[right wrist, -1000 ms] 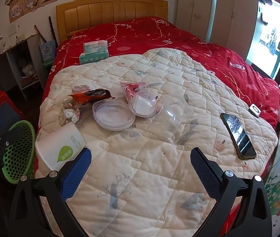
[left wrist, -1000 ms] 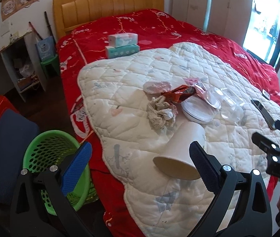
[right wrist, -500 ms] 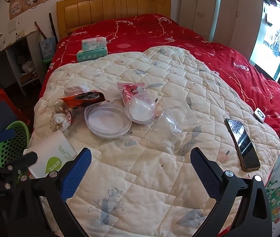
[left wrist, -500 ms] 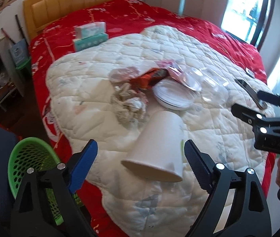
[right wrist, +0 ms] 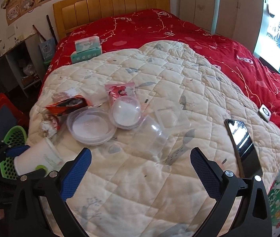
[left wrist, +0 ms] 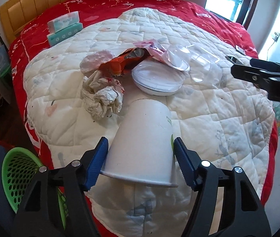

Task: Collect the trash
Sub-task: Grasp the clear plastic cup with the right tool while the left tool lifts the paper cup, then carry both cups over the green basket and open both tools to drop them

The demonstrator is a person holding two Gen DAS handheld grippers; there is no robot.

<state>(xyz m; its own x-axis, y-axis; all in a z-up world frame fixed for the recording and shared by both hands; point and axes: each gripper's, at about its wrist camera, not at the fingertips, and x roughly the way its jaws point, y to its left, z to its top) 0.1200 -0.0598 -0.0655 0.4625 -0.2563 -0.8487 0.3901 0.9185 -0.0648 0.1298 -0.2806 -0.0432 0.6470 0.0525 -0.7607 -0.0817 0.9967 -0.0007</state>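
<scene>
The left tongs (left wrist: pixel 140 164) are now in around the white paper cup (left wrist: pixel 142 144), where a second ago they hung back from it with the cup lying clear ahead of the pads. The blue pads (left wrist: pixel 97 164) have narrowed and sit just beside the cup's two flanks near its open rim; whether they press it cannot be told. The green basket (left wrist: pixel 21 175), earlier between the left fingers, now lies off to their left. The right tongs (right wrist: pixel 140 169) have drawn nearer over the quilt (right wrist: pixel 132 189) toward the clear plastic cup (right wrist: pixel 153 136), and their pads stand a little closer together than before.
</scene>
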